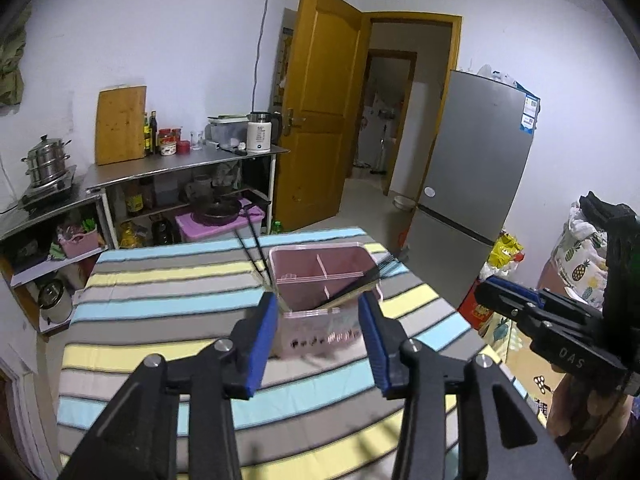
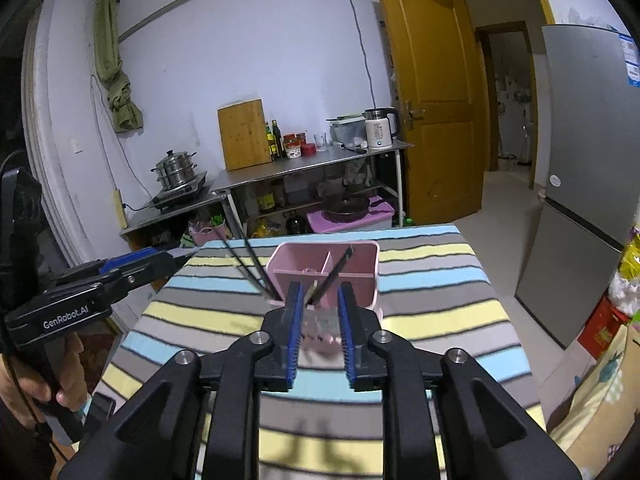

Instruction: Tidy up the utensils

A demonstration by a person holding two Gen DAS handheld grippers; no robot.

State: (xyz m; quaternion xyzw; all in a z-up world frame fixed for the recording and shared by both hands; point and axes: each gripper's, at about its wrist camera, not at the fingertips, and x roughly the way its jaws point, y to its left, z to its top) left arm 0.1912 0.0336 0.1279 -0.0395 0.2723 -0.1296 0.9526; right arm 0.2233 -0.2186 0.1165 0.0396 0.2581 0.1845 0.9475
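Basically, pink holder (image 2: 324,276) sits mid-frame on the striped table (image 2: 432,280), dead ahead of right gripper (image 2: 319,322), half open, holding nothing. Dark utensil (image 2: 334,270) inside leans up-right; chopsticks (image 2: 250,266) lean up-left. Left gripper (image 1: 318,338) is wide open, empty, similarly near.

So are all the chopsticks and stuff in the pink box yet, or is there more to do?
Mostly done, it looks like. The pink holder already has black chopsticks leaning out of its left compartment and a dark utensil slanting in the right one. The left gripper and right gripper are both open and hold nothing. No loose utensils show on the striped cloth, though part of the table is hidden.
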